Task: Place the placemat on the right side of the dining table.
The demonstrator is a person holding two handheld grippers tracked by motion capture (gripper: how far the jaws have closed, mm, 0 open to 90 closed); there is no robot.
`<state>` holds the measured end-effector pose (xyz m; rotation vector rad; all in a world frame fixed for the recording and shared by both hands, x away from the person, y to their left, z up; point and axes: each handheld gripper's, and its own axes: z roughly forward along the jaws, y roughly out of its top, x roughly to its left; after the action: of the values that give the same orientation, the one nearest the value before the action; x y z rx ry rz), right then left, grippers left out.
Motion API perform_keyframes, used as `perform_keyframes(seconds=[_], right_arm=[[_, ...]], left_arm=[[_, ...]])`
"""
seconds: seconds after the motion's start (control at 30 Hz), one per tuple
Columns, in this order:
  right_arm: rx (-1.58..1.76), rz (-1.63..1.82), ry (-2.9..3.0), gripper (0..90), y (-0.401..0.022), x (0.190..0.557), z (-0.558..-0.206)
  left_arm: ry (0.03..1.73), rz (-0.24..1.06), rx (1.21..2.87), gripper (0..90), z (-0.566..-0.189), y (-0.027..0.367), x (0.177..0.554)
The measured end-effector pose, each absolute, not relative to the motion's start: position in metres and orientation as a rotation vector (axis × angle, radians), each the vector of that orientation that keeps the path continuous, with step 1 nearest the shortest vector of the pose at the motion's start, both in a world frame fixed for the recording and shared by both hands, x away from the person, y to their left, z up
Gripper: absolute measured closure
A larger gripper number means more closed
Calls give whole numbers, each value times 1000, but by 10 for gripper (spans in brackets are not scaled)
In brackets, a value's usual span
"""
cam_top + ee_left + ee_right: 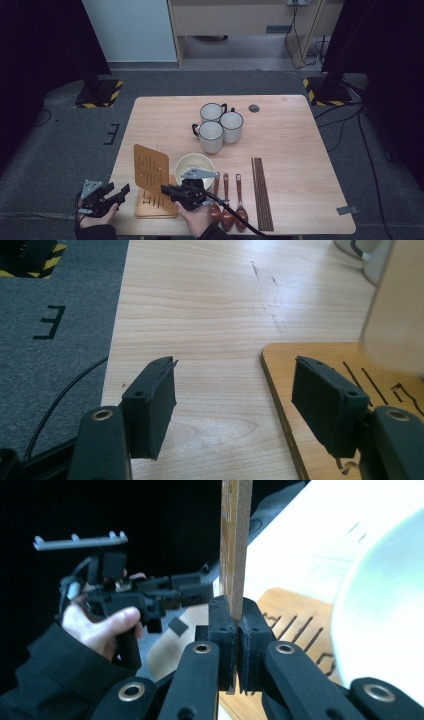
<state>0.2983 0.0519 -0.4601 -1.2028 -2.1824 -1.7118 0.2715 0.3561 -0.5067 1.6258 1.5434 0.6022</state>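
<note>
Wooden counter (295, 150) under us. Our right tool (238, 625) clamps upright slotted board (150, 169), standing over flat base board (156, 207) beside bowl (194, 164). Our left tool (235, 400) half-open, empty, at counter's left edge.

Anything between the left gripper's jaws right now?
Nothing held: left gripper jaws stand apart over bare table and the wooden base's edge, in the left gripper view.
</note>
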Motion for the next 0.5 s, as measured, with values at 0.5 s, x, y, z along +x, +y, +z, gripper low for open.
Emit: perform_keyframes(seconds=[0.5], right_arm=[[-1216, -1826, -2128, 872, 26, 310, -430]], left_arm=[[1563, 610, 1671, 308, -513, 353, 280]])
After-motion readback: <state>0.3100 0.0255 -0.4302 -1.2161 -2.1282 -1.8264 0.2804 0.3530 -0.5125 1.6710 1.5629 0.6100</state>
